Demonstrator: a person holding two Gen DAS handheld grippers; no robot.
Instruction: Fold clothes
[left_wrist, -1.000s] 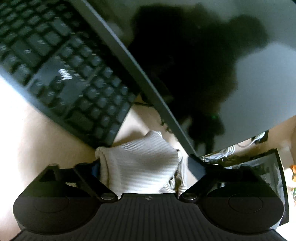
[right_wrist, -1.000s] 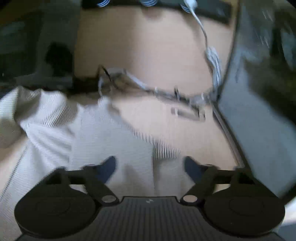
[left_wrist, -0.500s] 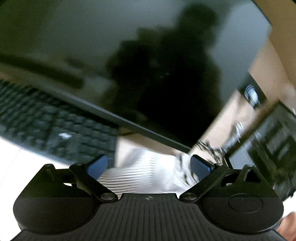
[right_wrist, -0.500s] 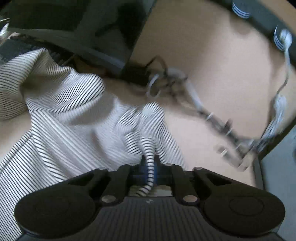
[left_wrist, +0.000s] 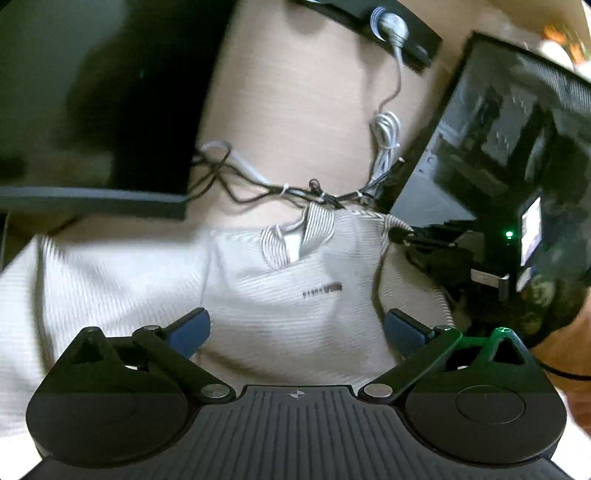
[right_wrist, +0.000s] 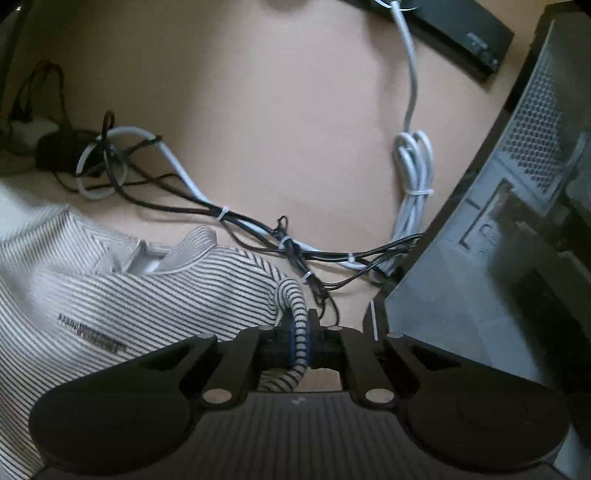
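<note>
ribbed striped knit shirt (right_wrist: 155, 295), matt wood-look desk (right_wrist: 277, 110), perforated metal computer case (right_wrist: 535, 147).

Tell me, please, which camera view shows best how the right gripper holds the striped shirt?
The right wrist view: there the right gripper is shut on a fold of the striped shirt. The left wrist view shows this gripper only as a dark shape at the shirt's edge.

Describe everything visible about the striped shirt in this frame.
The striped shirt is a white knit with thin dark horizontal stripes, a round ribbed neckline with a pale inner label, and small dark chest lettering, too blurred to read. It lies spread face up on the tan desk, collar toward the tied cables. The right gripper is shut on a bunched fold near the shoulder. The left gripper is open above the chest.
</note>
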